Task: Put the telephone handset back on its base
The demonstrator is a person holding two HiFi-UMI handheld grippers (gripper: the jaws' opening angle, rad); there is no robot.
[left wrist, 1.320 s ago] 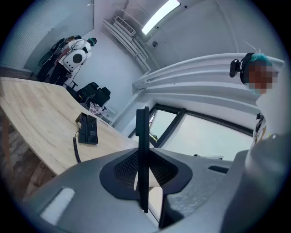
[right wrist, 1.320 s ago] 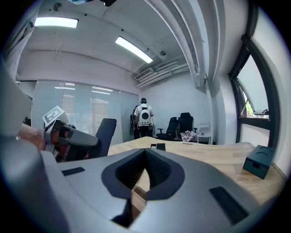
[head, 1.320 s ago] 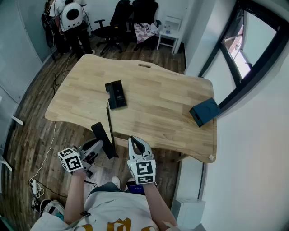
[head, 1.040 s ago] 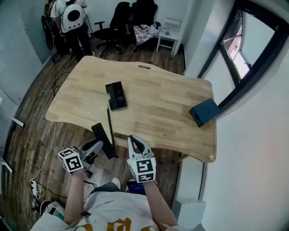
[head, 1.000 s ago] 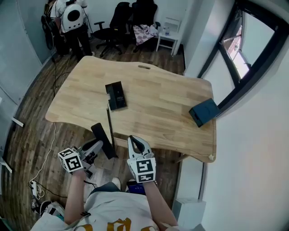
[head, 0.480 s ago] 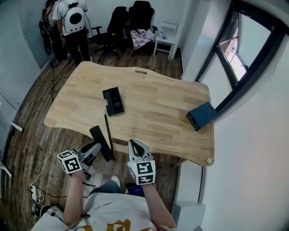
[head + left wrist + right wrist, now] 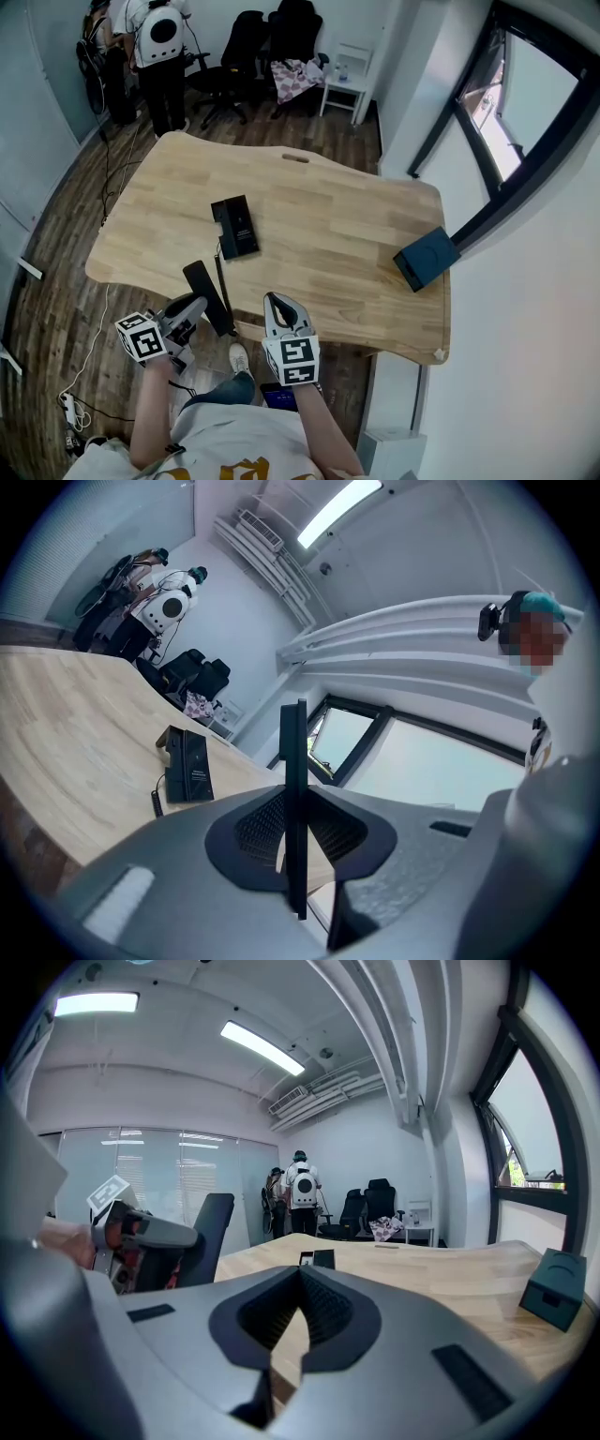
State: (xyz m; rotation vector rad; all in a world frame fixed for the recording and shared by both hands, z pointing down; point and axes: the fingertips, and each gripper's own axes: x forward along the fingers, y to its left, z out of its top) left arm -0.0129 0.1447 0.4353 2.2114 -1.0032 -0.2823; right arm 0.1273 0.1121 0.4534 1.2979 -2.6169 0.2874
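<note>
left hand-held gripper (image 7: 191, 311) clamped on handset (image 7: 208, 294), off the tabletop (image 7: 328, 234) near edge. base (image 7: 235, 226) well apart. right hand-held gripper (image 7: 279, 305) closed, empty. pickup done; carry and seating left.

I've got the light wooden table (image 7: 328, 220) under me, its edges curved and most of the top bare. The black telephone base (image 7: 236, 228) lies flat at about 9 o'clock from the middle. Its thin dark cord (image 7: 217, 267) runs off toward 6 o'clock, down to the near edge. Over at 3 o'clock a dark blue box (image 7: 426, 258) sits right on the table's edge, well apart from the base. At 12 o'clock, close to the far edge, there's a small slot (image 7: 296, 158) in the wood.
</note>
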